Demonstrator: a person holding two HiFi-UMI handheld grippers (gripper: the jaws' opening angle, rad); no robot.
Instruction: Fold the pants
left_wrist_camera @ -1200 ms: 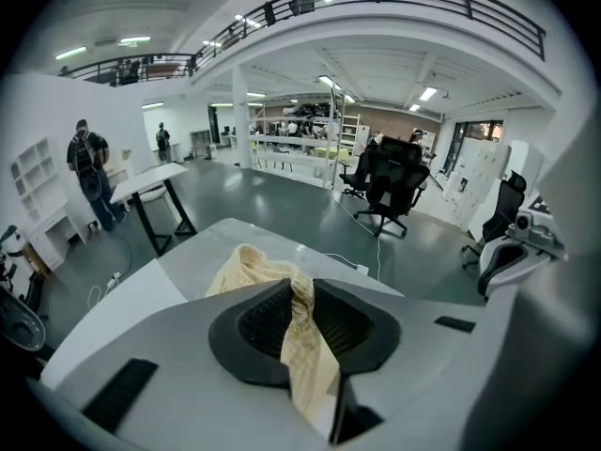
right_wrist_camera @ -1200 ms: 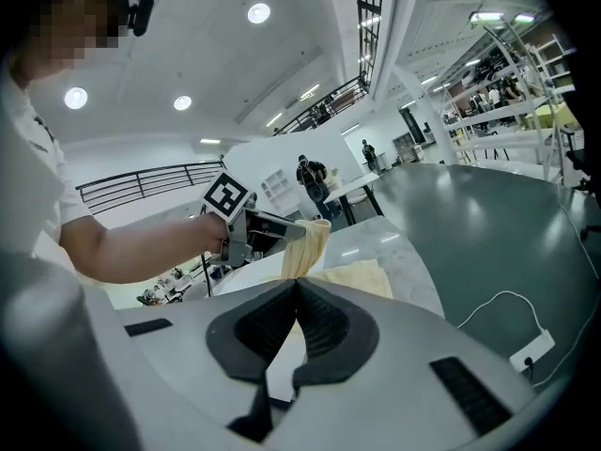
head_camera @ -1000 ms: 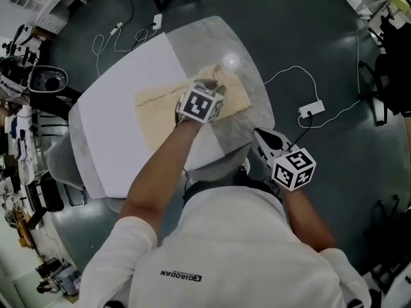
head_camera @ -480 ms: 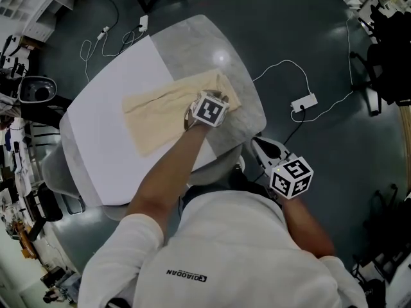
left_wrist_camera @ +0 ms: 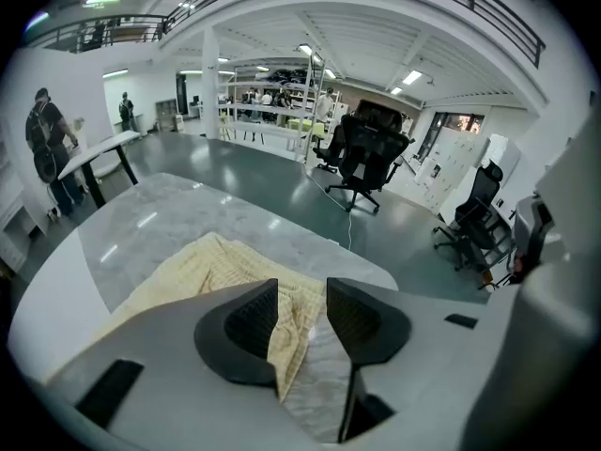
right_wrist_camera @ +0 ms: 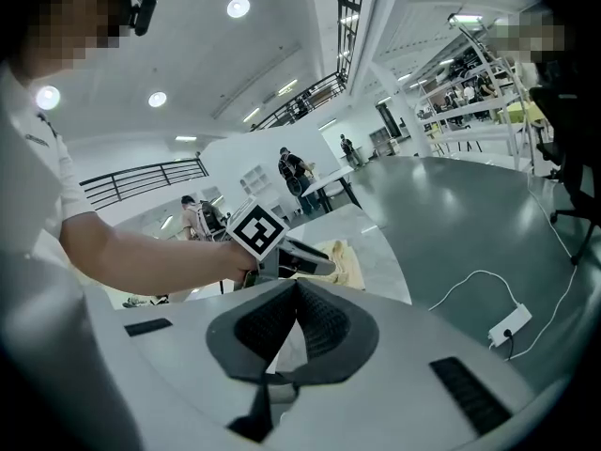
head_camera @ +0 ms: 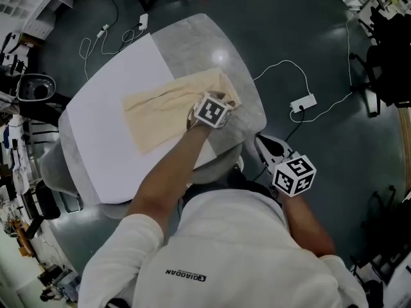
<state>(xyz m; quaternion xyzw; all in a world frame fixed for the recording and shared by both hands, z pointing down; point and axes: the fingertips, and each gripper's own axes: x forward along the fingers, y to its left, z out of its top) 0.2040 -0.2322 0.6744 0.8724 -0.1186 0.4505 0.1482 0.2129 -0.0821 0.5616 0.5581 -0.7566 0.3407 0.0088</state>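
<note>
The left hand-held gripper [left_wrist_camera: 300,313] sits low over the counter [head_camera: 218,43] with its jaws apart, leaving a narrow gap. The cream pants [head_camera: 160,111] lie flat on the counter directly under and ahead of this hand-held gripper. One edge of the fabric runs under its left jaw and shows in the gap, with bare marble beside it under the right jaw. Whether the jaws touch the cloth cannot be told. Most of the pants stretch away ahead of and to the left of the left hand-held gripper, reaching onto the white sheet [head_camera: 109,108] that covers that side of the counter. Their bunched end lies on the grey marble just beyond the jaw tips.

The right hand-held gripper [head_camera: 264,145] is held off the counter's near edge, well apart from the pants and to the right of the left one. Its jaws are pressed together at the tips with nothing between them. It points towards the left hand-held gripper and the end of the pants.

To the right of the right hand-held gripper, a white power strip [right_wrist_camera: 507,325] with its cable lies on the dark floor [right_wrist_camera: 470,214]. Far ahead of the left hand-held gripper, beyond the counter, stands a black office chair [left_wrist_camera: 366,153].
</note>
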